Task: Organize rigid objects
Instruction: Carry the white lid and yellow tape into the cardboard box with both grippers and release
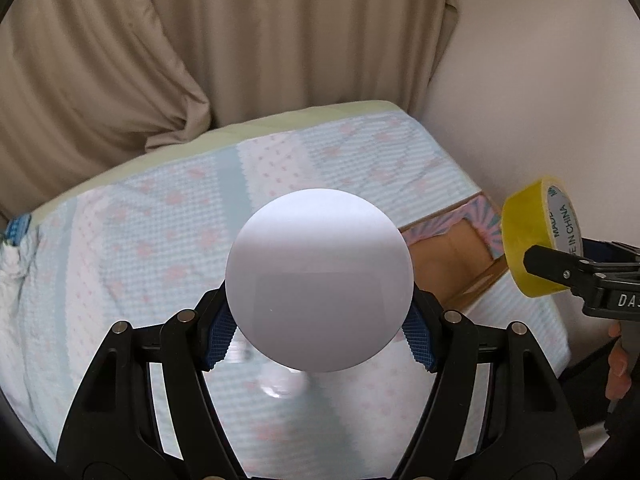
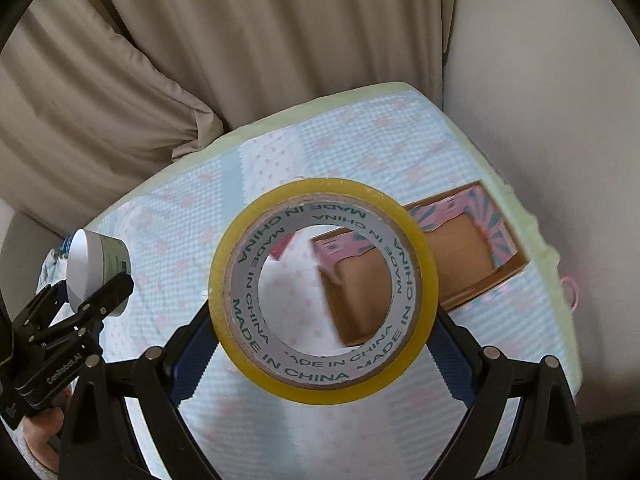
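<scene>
The left tongs [image 1: 320, 320] pinch a white round jar [image 1: 319, 280], its plain flat end facing the camera, above the bed [image 1: 160, 208]. The right tongs [image 2: 324, 344] pinch a yellow tape roll [image 2: 424, 280] printed MADE IN CHINA. Far right lies an open cardboard box [image 2: 460, 256], pink-patterned flaps, inside apparently bare
</scene>
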The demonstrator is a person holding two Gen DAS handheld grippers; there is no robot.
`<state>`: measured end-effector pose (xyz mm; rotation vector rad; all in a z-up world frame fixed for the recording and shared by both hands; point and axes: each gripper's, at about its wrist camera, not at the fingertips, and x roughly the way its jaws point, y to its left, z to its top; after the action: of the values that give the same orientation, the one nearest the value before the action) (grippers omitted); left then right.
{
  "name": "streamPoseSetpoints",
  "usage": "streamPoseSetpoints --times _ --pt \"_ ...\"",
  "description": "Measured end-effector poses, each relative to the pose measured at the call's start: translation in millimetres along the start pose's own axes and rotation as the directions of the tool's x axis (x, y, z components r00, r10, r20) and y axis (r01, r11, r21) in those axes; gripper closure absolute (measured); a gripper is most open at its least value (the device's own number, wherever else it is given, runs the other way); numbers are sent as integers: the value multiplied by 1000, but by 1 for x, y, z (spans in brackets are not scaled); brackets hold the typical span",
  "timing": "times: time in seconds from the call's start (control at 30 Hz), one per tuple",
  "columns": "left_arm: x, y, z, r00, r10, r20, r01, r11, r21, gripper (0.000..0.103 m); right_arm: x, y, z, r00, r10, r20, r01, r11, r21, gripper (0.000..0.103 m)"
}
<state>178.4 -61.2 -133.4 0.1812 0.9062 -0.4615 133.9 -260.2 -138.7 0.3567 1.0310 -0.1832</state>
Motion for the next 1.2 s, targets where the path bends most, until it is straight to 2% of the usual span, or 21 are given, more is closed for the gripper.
streamPoseSetpoints --times 0.2,0.33,0.57,0.6,0.77,0.9,0.97,1.0,1.07,1.2 --pt "25 -79 11 1000 -12 -20 11 999 -44 35 3 -76 12 1000 6 -15 -7 997 -70 9" --pt "58 -121 16 998 -18 -53 15 998 -53 35 20 -115 19 999 3 -41 -8 993 -120 9" --pt "141 -162 18 988 -14 -156 13 1000 -7 35 80 -155 28 995 2 -98 -26 972 -235 9" --pt "149 -162 18 986 -14 -167 14 1000 -2 35 88 -159 28 991 28 -131 -59 970 -238 9" --pt "216 -168 10 958 -5 -286 18 999 43 35 137 -177 30 979 17 -204 -78 951 -298 9" --pt "258 -172 -5 932 4 -364 22 998 66 35 173 -185 27 972 -37 -230 -58 918 -392 9" --pt "279 -175 -10 914 -1 -405 35 997 76 35 189 -188 26 969 -41 -244 -71 899 -431 9" --pt "295 -179 -14 898 -2 -440 45 995 87 35 195 -189 24 966 -18 -259 -101 893 -439 9" --pt "312 -184 -19 884 15 -467 44 992 115 35 210 -189 18 961 -21 -276 -119 870 -478 9" --pt "330 -195 -22 876 31 -482 57 984 168 35 233 -188 8 951 -54 -304 -129 825 -550 9"
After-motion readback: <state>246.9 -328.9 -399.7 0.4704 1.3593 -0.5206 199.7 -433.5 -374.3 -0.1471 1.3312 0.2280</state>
